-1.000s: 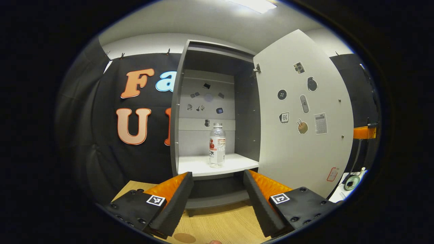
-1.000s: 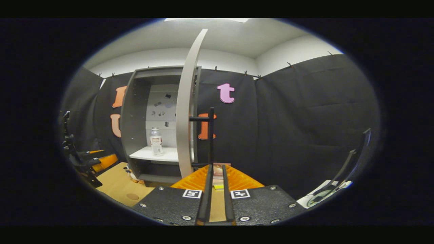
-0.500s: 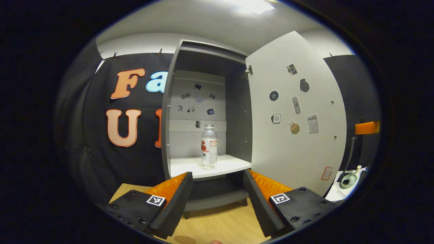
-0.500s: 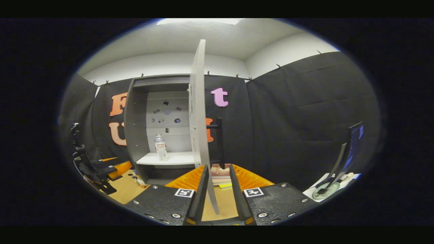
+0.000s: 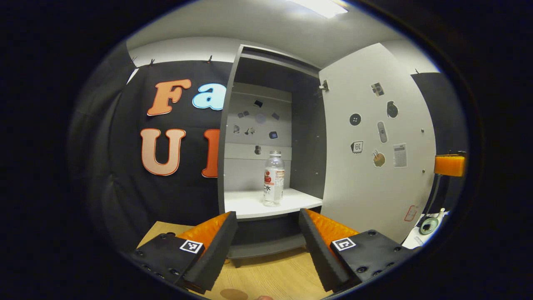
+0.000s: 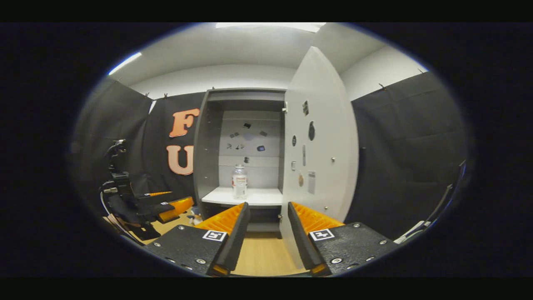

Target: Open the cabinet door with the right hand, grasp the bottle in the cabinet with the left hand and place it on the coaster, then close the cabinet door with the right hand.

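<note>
Left gripper [image 5: 266, 227]: level, pointed straight ahead, jaws spread wide, nothing between the fingers [image 5: 216, 246]; each finger tapering forward to a narrow tip. Seen again from the right gripper view [image 6: 166, 206], low at far left beyond that camera's own fingers, held roughly level, its rear body and cables rising behind.

Right gripper [image 6: 266, 218]: level, facing forward, jaws parted with an empty gap, narrower than the left's spread; fingers [image 6: 235, 233] roughly parallel, free of contact at the tips.
</note>
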`<state>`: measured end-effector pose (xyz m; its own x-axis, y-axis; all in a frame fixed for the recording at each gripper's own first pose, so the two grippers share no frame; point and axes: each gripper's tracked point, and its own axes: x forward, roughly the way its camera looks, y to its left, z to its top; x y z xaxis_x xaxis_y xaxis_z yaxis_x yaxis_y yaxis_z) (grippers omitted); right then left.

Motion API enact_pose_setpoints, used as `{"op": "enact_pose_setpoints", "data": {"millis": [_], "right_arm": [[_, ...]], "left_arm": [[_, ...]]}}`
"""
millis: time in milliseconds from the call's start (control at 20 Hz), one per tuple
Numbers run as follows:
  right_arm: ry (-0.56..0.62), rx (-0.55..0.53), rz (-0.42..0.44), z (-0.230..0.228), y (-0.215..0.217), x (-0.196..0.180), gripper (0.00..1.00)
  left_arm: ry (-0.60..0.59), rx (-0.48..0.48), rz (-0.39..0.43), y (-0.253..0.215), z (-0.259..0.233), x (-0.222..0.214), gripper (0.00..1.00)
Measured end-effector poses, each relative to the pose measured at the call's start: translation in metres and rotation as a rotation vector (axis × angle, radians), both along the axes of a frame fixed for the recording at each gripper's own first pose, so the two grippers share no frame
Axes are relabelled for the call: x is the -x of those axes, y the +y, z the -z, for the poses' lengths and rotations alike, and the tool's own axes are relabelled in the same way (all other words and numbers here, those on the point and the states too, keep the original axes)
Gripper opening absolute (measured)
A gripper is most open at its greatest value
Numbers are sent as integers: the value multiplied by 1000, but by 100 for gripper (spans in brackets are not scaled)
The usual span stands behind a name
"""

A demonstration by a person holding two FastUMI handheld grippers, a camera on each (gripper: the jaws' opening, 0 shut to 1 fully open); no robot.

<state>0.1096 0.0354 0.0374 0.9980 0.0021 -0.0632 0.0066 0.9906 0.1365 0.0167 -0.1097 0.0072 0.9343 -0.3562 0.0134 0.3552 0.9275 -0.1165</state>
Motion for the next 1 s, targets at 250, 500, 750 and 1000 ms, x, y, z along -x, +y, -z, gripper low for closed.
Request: {"op": "enact_pose_setpoints", "data": {"millis": [250,500,750,1000], "right_arm": [[-1,-54,-77,3,25,-12,65],[-11,-23,-34,5,20,-24,78],[-9,24,-45,6,20,-29,90],[-26,59,-38,6,17,-40,93]], "left_arm": [[15,-11,-42,12,3,-17,97],[18,-18,-73,14,2,-35,97],[5,-39,-72,3,0,-52,96],[1,-22,-38,-22,-1,-78,97]]}}
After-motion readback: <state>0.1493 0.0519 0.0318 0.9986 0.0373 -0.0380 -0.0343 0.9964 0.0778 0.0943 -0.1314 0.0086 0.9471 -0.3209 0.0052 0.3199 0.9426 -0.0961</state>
